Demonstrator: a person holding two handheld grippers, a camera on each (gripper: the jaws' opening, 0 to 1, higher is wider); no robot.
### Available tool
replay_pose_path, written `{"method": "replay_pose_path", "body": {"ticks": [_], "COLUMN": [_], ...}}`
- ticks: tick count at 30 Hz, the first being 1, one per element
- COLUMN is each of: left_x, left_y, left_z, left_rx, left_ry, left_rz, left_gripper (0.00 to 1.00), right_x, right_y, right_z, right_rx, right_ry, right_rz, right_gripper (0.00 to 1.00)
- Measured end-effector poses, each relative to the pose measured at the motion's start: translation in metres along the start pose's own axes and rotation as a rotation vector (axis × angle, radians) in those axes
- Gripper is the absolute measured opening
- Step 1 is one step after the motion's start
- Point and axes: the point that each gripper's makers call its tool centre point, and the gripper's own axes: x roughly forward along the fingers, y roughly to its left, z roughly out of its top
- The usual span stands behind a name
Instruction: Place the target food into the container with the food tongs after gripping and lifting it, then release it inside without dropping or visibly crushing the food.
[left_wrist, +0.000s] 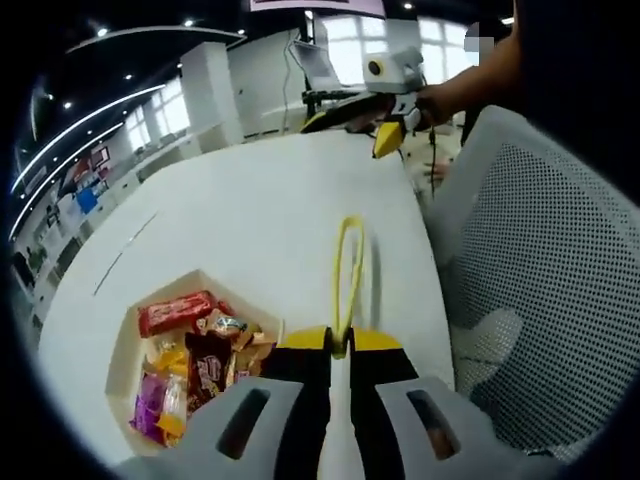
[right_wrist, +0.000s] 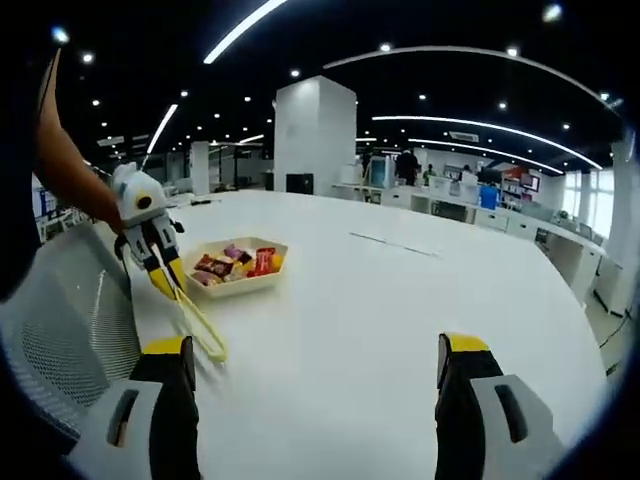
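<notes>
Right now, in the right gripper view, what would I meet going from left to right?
Mesh chair → left gripper holding yellow tongs → tray of snacks → white pillar → open white table → this gripper's right-side finger.

You are working in a large open-plan office. You stand at a long white table (right_wrist: 380, 300), with a grey mesh office chair (left_wrist: 540, 270) beside it. Curved strip lights (right_wrist: 470, 125) and spotlights cross the dark ceiling; white pillars (right_wrist: 315, 135), distant desks (right_wrist: 480, 205) and bright windows (left_wrist: 440, 45) surround you.
</notes>
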Motion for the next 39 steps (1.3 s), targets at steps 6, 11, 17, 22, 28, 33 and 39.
{"method": "replay_pose_path", "body": {"ticks": [6, 11, 17, 22, 28, 33, 39], "left_x": [0.002, 0.006, 0.006, 0.003, -0.004, -0.004, -0.024], "left_y": [0.002, -0.004, -0.008, -0.006, -0.008, -0.003, 0.018], "left_z": [-0.011, -0.019, -0.018, -0.014, -0.004, -0.002, 0.020], "left_rx": [-0.049, -0.046, -0.042, -0.024, -0.024, -0.040, -0.134], "left_ry": [0.017, 0.053, 0.051, 0.035, 0.019, 0.014, -0.123], "left_rz": [0.002, -0.002, -0.013, 0.014, 0.042, 0.071, 0.206], "left_gripper": [0.02, 0.04, 0.12, 0.26, 0.29, 0.30, 0.62], "right_x": [-0.002, 0.000, 0.005, 0.006, 0.006, 0.006, 0.005], "right_y": [0.000, 0.002, 0.010, 0.011, 0.007, 0.003, -0.001], "right_z": [-0.004, -0.002, 0.001, -0.001, 0.003, 0.004, 0.011], "right_rx": [0.009, 0.039, 0.032, 0.037, 0.038, 0.051, 0.036], "right_ry": [0.006, 0.007, 0.006, 0.020, 0.012, 0.009, -0.004], "right_rz": [-0.004, 0.003, 0.021, 0.026, 0.027, 0.018, 0.021], "right_gripper": [1.00, 1.00, 1.00, 1.00, 1.00, 1.00, 1.00]}}
